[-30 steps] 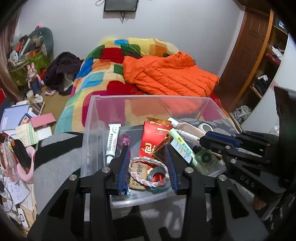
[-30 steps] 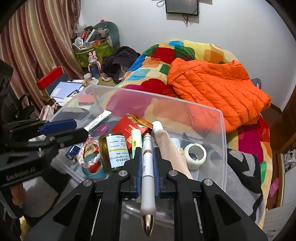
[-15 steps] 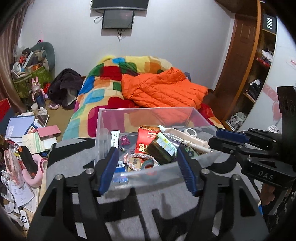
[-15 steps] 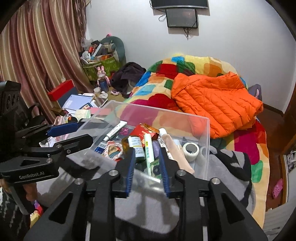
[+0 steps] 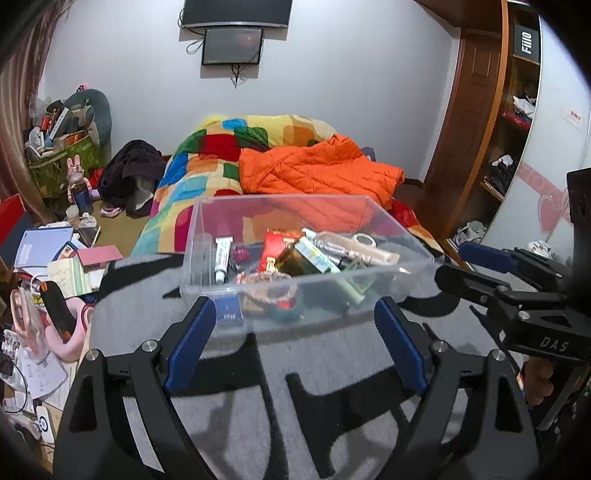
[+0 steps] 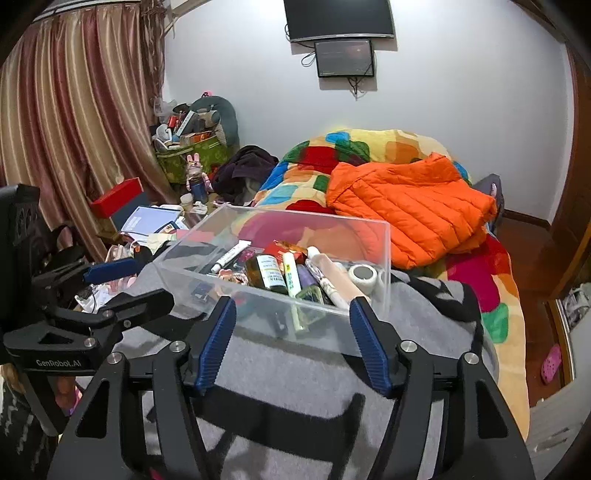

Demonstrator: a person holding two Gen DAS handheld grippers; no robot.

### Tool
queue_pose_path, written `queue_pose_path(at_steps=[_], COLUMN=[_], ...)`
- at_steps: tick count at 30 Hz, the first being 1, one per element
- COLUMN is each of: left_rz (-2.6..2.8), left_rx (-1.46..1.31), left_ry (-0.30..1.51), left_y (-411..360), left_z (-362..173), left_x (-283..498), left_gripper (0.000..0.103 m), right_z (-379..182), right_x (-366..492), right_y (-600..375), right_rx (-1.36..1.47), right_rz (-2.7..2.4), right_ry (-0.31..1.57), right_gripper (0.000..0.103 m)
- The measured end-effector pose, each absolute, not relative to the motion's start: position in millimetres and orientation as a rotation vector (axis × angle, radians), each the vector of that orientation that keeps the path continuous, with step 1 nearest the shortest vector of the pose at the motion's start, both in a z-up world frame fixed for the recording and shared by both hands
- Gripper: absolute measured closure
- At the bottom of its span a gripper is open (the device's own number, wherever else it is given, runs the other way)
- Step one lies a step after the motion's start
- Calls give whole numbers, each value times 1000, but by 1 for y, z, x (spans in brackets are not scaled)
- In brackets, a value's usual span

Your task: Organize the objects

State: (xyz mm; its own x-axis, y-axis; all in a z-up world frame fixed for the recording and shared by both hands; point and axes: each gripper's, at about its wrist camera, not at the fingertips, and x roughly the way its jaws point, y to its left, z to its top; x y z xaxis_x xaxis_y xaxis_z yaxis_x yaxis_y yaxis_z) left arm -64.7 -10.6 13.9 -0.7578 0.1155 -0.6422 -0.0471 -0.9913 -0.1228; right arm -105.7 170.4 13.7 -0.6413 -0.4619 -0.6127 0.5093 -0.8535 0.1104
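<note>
— What do the tools look like?
— The left gripper (image 5: 295, 325) is black, with ribbed blue pads (image 5: 190, 343) and silver screws.
— The right gripper (image 6: 291, 334)?
— Identical; "DAS" marks its side.

1. Home bedroom: bed (image 6: 491, 295) with patchwork quilt (image 6: 347, 147), orange jacket (image 6: 406, 206) on top.
2. Curtains (image 6: 74, 129) upper left, TV (image 6: 338, 18) top centre.
3. Wardrobe (image 5: 480, 129) right.
4. Floor clutter (image 5: 55, 251) left.
</note>
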Motion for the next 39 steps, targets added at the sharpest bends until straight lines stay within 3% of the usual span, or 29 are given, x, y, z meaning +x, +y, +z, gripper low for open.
queue_pose_path(at_steps=[39], left_rz=[2853], left_rx=[-1099], left_ry=[-186], left_y=[-9], left_z=[0], left_x=[-63], left_gripper=[12], right_z=[-6], right_x=[-101], right_y=[170], right_rx=[945], right_rz=[-2426], right_ry=[64], right_gripper=[38])
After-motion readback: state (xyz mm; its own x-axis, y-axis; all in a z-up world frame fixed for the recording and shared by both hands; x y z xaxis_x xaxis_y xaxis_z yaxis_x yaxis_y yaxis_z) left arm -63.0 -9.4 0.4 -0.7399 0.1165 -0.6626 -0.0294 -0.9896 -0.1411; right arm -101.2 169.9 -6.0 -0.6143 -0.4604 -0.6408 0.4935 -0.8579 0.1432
